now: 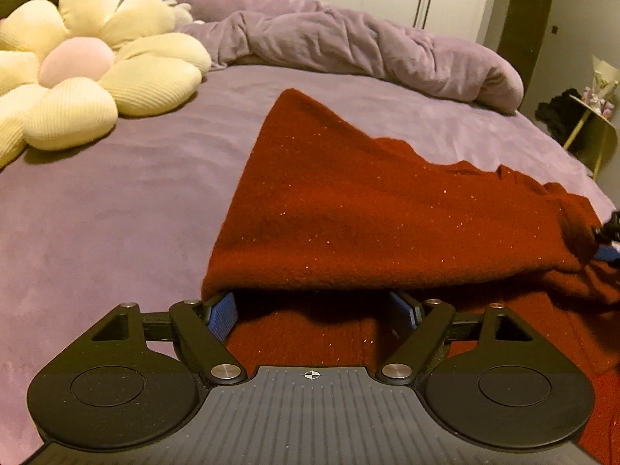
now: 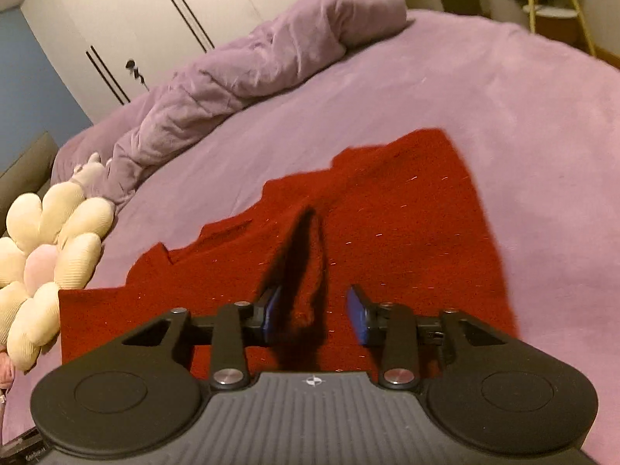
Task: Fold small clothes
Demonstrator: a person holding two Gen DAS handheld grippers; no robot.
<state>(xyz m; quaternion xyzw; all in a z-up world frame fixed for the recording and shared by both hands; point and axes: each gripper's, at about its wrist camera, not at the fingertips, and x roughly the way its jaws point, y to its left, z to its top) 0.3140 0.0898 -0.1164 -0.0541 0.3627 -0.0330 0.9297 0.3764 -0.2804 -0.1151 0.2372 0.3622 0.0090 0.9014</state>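
A dark red knitted garment (image 1: 348, 209) with glitter specks lies on the purple bed. In the left wrist view a folded layer of it drapes over my left gripper (image 1: 314, 310), whose blue-padded jaws stand wide apart and whose tips are hidden under the fabric. At the far right edge the other gripper's tip (image 1: 608, 232) touches a bunched part. In the right wrist view the garment (image 2: 387, 232) spreads ahead; my right gripper (image 2: 316, 314) is open, with a raised ridge of the fabric between its jaws.
A cream flower-shaped cushion (image 1: 85, 69) lies at the left on the purple sheet (image 1: 116, 213). A rumpled purple duvet (image 1: 348, 46) runs along the back, before white wardrobe doors (image 2: 155, 11). A small yellow-legged side table (image 1: 593, 124) stands beyond the bed's right edge.
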